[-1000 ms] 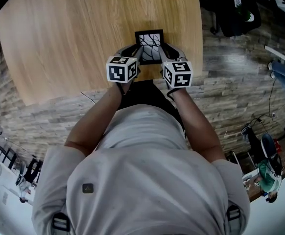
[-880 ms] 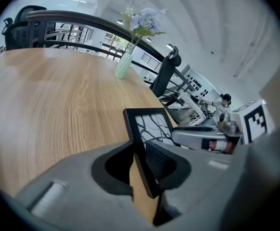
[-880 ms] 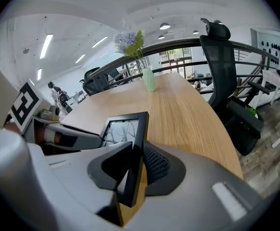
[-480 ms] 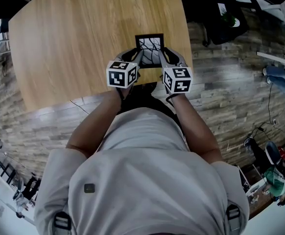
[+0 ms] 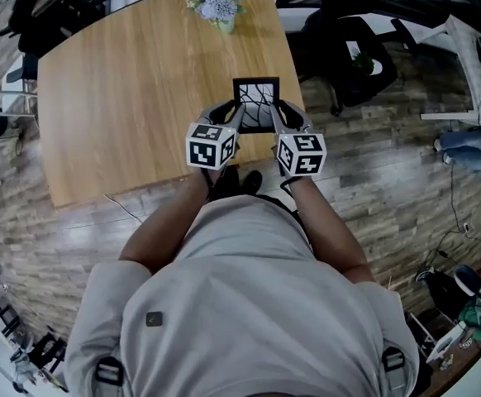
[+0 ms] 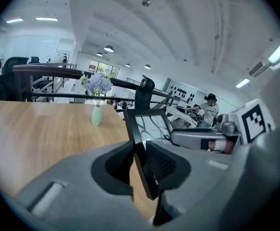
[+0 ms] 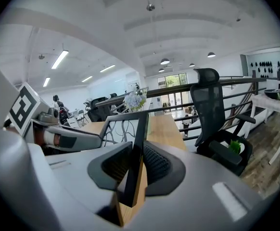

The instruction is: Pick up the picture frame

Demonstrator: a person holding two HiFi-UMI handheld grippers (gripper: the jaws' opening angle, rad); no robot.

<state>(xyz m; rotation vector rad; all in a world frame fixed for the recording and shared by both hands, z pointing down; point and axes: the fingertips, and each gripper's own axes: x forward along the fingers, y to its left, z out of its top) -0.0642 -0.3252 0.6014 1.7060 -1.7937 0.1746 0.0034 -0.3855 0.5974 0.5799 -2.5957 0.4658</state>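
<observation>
1. The left gripper (image 6: 139, 165) is closed on the left side bar of the picture frame (image 6: 151, 123). The black bar is pinched between the two ribbed pads, and its lower corner juts out below them.
2. The right gripper (image 7: 135, 170) is closed on the opposite side bar of the same frame, which is seen edge-on between its pads.
3. In the head view the two grippers are held side by side in front of the person, with the frame spanning the gap between their tips.
4. The frame is black, and a drawing of bare branches on a white ground is shown in it. It is carried by the grippers alone, over the near right part of the table (image 5: 133, 98), with its top edge leaning away from the person.
5. The table is of pale wood. A vase of pale flowers (image 5: 217, 5) is set at its far edge, well apart from the frame.
6. A black office chair (image 5: 352, 52) is placed to the right of the table, on a plank floor (image 5: 373, 180).
7. The lower half of the head view is filled by the person's bare forearms and grey shirt (image 5: 240, 304).
</observation>
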